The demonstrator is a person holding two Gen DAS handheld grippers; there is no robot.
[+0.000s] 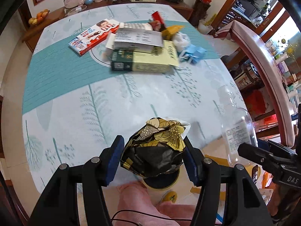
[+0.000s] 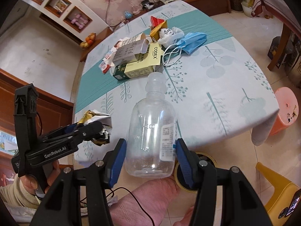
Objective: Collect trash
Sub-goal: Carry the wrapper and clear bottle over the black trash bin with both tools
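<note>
My left fingers point(image 1: 153, 157) clamp a crumpled floral wrapper point(image 1: 160, 146), my right fingers point(image 2: 150, 162) a clear plastic bottle point(image 2: 152, 130); both are lifted off the tabletop point(image 2: 216, 75) for disposal.

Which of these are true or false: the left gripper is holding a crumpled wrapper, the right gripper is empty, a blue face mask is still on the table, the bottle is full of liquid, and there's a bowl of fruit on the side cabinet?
1. The left gripper holds a crumpled wrapper. True.
2. The right gripper is empty. False: it grips a clear plastic bottle between its pads.
3. A blue face mask lies on the table. True.
4. The bottle is full of liquid. False: it looks empty and see-through.
5. A bowl of fruit sits on the side cabinet. True.
</note>
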